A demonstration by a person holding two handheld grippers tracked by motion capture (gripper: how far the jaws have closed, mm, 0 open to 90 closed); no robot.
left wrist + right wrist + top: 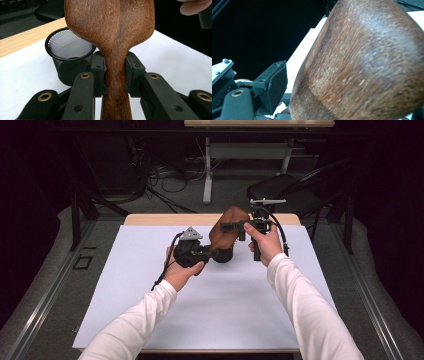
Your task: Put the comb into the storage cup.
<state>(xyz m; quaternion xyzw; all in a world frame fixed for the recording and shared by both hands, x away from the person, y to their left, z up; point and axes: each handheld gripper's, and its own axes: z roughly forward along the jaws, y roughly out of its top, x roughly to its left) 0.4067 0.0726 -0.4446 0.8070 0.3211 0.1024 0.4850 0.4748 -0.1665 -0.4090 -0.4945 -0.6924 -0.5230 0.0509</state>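
Wooden spoon sits mid-frame above the table, its neck clamped by the left gripper. The right gripper reaches its bowl; I cannot tell whether it grips. Dropping it into the mesh cup likely remains.

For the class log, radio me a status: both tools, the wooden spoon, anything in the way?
Left tool clamped on wooden spoon neck. Right tool at spoon bowl, grip unclear. Mesh cup close behind, apart from spoon.
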